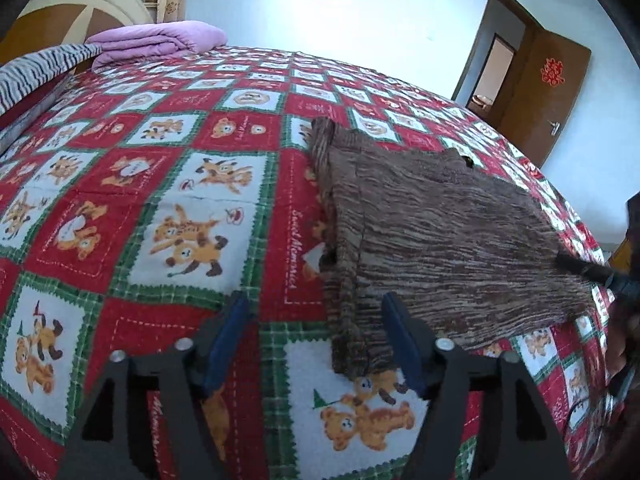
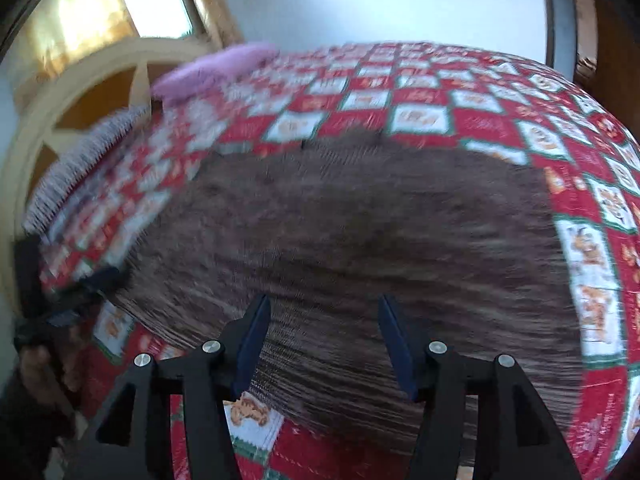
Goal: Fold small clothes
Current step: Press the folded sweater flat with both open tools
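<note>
Brown knit garment (image 1: 432,236) lies flat on the bed quilt (image 1: 160,184), one side folded in. Left tongs (image 1: 316,344) and right tongs (image 2: 320,344) both gape empty, poised over its near edge, probably for the next fold.

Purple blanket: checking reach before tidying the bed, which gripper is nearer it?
Left. The left gripper sits headboard-side of the brown garment; the right gripper is over the garment, farther from the purple blanket.

The garment (image 1: 440,232) lies on the bedspread (image 1: 160,208); a folded blanket (image 1: 160,40) apparently sits far behind, leftward.
</note>
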`<state>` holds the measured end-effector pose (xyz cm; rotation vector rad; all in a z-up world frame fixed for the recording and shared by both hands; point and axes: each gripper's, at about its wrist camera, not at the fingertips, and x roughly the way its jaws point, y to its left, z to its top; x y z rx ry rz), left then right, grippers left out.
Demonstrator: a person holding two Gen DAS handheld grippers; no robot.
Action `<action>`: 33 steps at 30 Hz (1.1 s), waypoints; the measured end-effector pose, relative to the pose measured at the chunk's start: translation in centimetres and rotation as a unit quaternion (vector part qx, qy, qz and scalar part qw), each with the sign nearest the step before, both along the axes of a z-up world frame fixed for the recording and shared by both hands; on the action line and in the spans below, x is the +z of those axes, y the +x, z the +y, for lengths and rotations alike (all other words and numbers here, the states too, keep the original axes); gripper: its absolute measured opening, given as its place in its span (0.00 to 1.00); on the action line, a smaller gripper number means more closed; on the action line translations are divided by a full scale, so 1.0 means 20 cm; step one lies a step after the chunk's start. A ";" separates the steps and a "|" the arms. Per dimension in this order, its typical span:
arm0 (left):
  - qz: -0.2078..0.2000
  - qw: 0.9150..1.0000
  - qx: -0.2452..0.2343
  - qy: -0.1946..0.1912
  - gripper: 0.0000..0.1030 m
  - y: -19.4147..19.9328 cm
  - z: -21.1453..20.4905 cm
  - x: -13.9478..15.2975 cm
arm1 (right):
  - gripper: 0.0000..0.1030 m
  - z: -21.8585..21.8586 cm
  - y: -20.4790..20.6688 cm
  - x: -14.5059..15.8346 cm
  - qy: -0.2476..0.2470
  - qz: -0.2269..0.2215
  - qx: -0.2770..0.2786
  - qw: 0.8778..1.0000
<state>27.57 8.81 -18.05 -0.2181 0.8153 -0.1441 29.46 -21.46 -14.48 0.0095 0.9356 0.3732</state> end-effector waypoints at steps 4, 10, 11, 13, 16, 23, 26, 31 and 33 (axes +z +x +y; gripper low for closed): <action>-0.003 1.000 0.000 -0.028 0.75 -0.01 0.04 -0.01 | 0.56 0.10 -0.13 -0.12 -0.055 -0.005 0.005 0.998; -0.006 0.999 0.001 -0.049 0.76 -0.01 0.06 -0.01 | 0.56 0.11 -0.26 -0.10 -0.072 -0.007 0.021 0.997; -0.006 0.999 0.002 -0.050 0.76 -0.01 0.06 -0.01 | 0.56 0.12 -0.26 -0.09 -0.078 -0.006 0.021 0.997; -0.007 0.999 0.003 -0.049 0.76 -0.01 0.06 -0.01 | 0.56 0.14 -0.22 -0.04 -0.062 -0.007 0.017 0.998; -0.007 0.999 0.004 -0.044 0.76 -0.02 0.06 -0.01 | 0.56 0.23 -0.17 0.03 -0.043 -0.030 0.025 0.998; -0.010 0.999 0.005 -0.049 0.78 -0.02 0.06 -0.01 | 0.56 0.42 -0.11 -0.13 -0.033 -0.014 0.060 0.998; -0.018 0.998 0.014 -0.055 0.82 -0.04 0.08 0.00 | 0.56 0.46 -0.21 -0.13 -0.056 -0.034 0.081 0.995; -0.033 0.995 0.065 -0.067 0.96 -0.07 0.17 0.02 | 0.56 0.47 -0.29 -0.09 -0.067 -0.052 0.095 0.992; -0.025 0.994 0.076 -0.067 0.96 -0.05 0.20 0.03 | 0.56 0.51 -0.32 -0.06 -0.069 -0.072 0.106 0.989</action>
